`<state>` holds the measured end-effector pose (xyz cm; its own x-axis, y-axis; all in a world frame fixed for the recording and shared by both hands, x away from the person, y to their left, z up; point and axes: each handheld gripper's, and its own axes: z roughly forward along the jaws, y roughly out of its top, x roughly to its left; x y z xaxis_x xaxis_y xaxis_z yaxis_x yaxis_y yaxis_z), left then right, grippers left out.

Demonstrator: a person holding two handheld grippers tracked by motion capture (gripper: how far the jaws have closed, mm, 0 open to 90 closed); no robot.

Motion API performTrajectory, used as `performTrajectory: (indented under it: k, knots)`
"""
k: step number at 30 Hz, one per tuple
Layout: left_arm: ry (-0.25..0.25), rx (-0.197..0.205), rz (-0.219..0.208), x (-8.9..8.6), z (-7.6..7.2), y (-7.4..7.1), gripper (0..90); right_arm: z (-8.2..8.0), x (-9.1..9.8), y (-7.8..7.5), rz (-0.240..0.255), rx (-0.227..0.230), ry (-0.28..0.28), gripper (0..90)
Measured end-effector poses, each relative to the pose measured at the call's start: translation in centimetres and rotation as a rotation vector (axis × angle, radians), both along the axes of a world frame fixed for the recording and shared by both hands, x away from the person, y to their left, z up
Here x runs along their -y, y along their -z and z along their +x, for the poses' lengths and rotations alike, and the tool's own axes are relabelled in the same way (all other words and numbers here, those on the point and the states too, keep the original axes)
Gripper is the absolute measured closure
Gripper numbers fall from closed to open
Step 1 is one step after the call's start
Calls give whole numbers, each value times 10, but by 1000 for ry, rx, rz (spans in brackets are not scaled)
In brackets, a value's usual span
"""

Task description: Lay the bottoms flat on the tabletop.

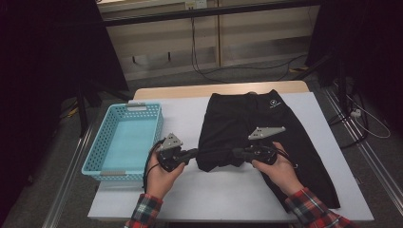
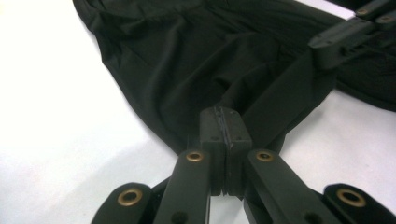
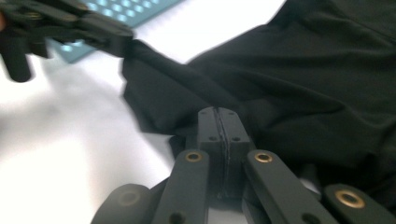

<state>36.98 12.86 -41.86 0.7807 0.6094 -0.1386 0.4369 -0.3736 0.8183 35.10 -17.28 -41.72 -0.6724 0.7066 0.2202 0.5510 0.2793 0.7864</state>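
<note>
A black garment (image 1: 247, 118) with a small white logo lies spread on the white table (image 1: 190, 190), waistband at the far side. Its near left hem is bunched and raised between my two grippers. My left gripper (image 1: 196, 152) pinches the hem's left end, its jaws pressed together with cloth at their tips (image 2: 225, 114). My right gripper (image 1: 234, 153) grips the same hem a little to the right, jaws together on the fabric (image 3: 218, 114). The stretched fold of cloth (image 3: 177, 74) runs from it to the left gripper (image 3: 112, 37). The right gripper (image 2: 336, 39) appears across the cloth in the left gripper view.
A light blue perforated basket (image 1: 95, 147) stands on the table's left part, beside my left hand; its corner (image 3: 135, 9) is in the right gripper view. Bare white tabletop lies in front of the garment. Cables and dark stands surround the table on the floor.
</note>
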Motion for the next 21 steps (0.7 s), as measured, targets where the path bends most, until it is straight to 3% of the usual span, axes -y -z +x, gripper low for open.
performTrajectory:
  k: [2,6,9,16,21]
  knots:
    - [-1,-2,3,2,0,3,875,4,1,4,-8,-6,19,900]
    - [15,9,9,3,-1,5,671,11,3,10,-24,-27,37,900]
    - [11,18,20,4,-5,5,433,12,5,13,-51,-31,44,900]
    - [31,-53,91,6,-7,24,395,12,8,13,-40,-33,57,900]
    - [113,-46,99,19,-11,25,456,11,5,15,-40,-30,47,900]
